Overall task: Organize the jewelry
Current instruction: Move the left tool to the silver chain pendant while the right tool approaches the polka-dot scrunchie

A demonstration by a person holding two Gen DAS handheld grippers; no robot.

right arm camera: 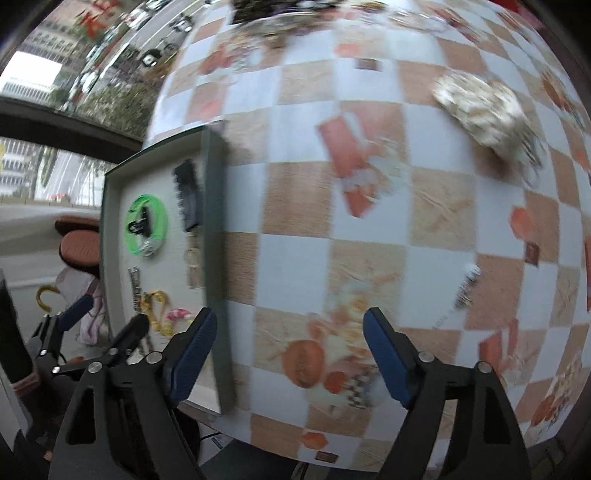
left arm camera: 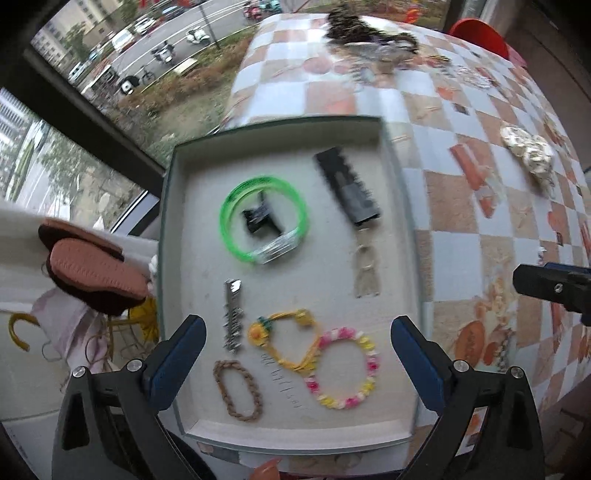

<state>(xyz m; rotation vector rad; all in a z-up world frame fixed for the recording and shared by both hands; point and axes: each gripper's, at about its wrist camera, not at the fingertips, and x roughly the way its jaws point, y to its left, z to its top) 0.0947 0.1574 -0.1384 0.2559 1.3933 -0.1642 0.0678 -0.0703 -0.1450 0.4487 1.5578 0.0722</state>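
Observation:
A shallow grey tray (left arm camera: 173, 206) with a green rim sits at the table's left edge. In it lie a green bangle (left arm camera: 231, 206) around a black clip (left arm camera: 260, 219), a black comb clip (left arm camera: 347, 186), a silver hair clip (left arm camera: 233, 314), a yellow cord bracelet (left arm camera: 291, 339), a pink and yellow bead bracelet (left arm camera: 345, 367) and a brown braided band (left arm camera: 238, 389). My left gripper (left arm camera: 295, 360) is open and empty above the tray's near end. My right gripper (right arm camera: 288, 354) is open and empty over the bare tablecloth right of the tray (right arm camera: 212, 221). A small dark piece of jewelry (right arm camera: 467, 284) lies to its right.
A cream patterned scrunchie (left arm camera: 528, 153) (right arm camera: 480, 109) lies on the checked tablecloth (left arm camera: 443, 206) at the far right. A tangled pile of dark jewelry (left arm camera: 365, 31) sits at the far edge. A window with a street view is on the left. A brown slipper (left arm camera: 92, 273) lies below the tray.

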